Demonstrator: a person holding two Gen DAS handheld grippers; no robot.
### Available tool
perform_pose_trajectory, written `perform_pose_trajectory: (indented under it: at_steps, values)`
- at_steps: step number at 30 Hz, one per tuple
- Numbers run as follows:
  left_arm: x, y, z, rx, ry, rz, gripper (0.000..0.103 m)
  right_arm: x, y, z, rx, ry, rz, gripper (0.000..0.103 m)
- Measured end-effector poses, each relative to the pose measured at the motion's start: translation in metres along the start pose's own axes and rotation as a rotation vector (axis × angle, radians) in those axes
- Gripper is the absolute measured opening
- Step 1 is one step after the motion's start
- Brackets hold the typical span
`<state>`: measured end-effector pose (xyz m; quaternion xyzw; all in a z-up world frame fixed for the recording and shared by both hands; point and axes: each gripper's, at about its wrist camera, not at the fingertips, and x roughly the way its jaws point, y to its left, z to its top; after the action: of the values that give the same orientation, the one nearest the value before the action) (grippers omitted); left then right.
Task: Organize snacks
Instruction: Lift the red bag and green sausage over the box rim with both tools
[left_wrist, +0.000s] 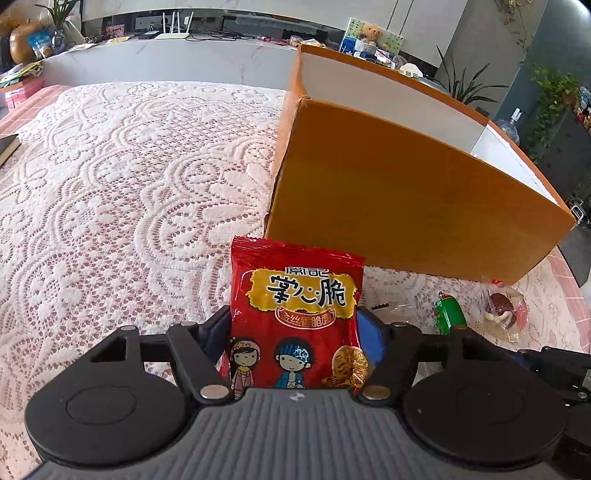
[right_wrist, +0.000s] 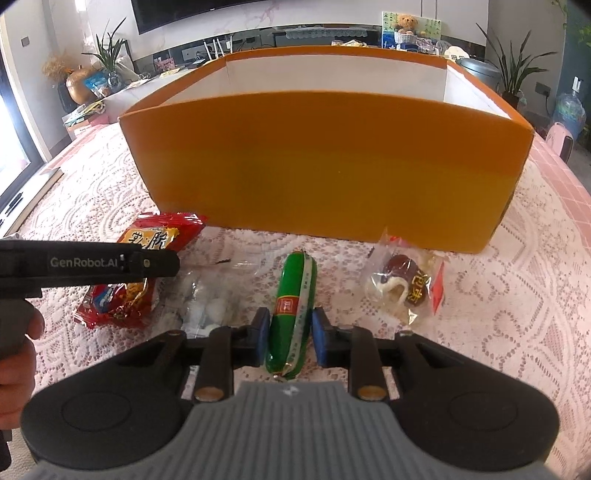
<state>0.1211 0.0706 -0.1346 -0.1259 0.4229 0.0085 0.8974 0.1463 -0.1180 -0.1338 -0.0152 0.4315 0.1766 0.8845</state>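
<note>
Two snacks are being engaged at once, both just in front of the open orange cardboard box with white inner walls (right_wrist: 325, 173).

The red crinkly foil packet of crispy noodles (left_wrist: 295, 317) is being gripped by the left gripper (left_wrist: 293, 332), blue pads pressed into both sides of its lower half; the packet is standing up between them, top seam pointing toward the box corner. It is judged light, puffy and crushable: the noodle block inside is likely brittle, and the film is slick. A hold low on the body is being used; only a light squeeze is advised, or the edge seam could be taken instead.

The green plastic-cased sausage stick with a red label (right_wrist: 293, 314) is lying on the lace-covered surface (right_wrist: 517, 295), lengthwise between the pads of the right gripper (right_wrist: 290, 334). A small gap is showing at each side, so that gripper is being read as released, not yet clamped. The sausage is judged firm, smooth and round, so prone to rolling or squirting out; the mid-body, across the label, is the best place.

A clear packet of white round candies (right_wrist: 207, 306) and a clear wrapper with a brown-and-white pastry (right_wrist: 402, 284) are lying beside it, untouched.
</note>
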Motion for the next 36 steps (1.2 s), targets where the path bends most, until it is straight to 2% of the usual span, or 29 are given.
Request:
perform_pose_trajectory:
  at_steps: [20,28,36]
  values:
    - [-0.059,-0.019,0.000,0.003,-0.069,-0.045,0.079,-0.040,0.000,0.005,-0.022,-0.098,0.018,0.020]
    - [-0.092,-0.041,0.008,0.040,-0.133,-0.092,0.080,-0.072,-0.001,0.010,-0.030,-0.169,0.027,0.020]
    - [-0.106,-0.054,0.019,0.064,-0.183,-0.112,0.080,-0.097,-0.008,0.018,-0.015,-0.223,0.039,0.020]
